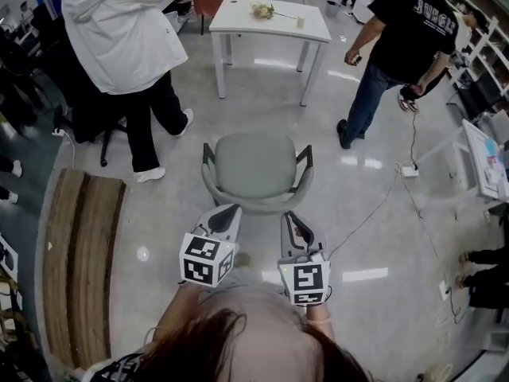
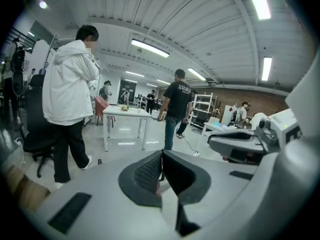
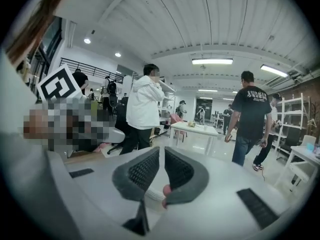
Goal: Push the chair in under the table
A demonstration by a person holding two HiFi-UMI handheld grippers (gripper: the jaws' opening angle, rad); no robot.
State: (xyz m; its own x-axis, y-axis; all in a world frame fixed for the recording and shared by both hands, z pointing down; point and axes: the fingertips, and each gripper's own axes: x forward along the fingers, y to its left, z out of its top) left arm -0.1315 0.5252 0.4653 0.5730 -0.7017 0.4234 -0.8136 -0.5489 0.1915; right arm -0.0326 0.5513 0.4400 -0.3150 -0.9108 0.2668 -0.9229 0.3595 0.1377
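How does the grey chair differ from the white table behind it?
The chair is grey-green with a rounded seat and dark armrests; the table is white and rectangular on thin legs. The chair's seat is bare; the table carries a small bunch of flowers. The chair stands nearer, the table farther off, floor between them. Both rest on the same glossy floor.

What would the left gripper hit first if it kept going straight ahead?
Probably the curved back of the grey chair, right in front of the left gripper; how close they are is hard to judge from above.
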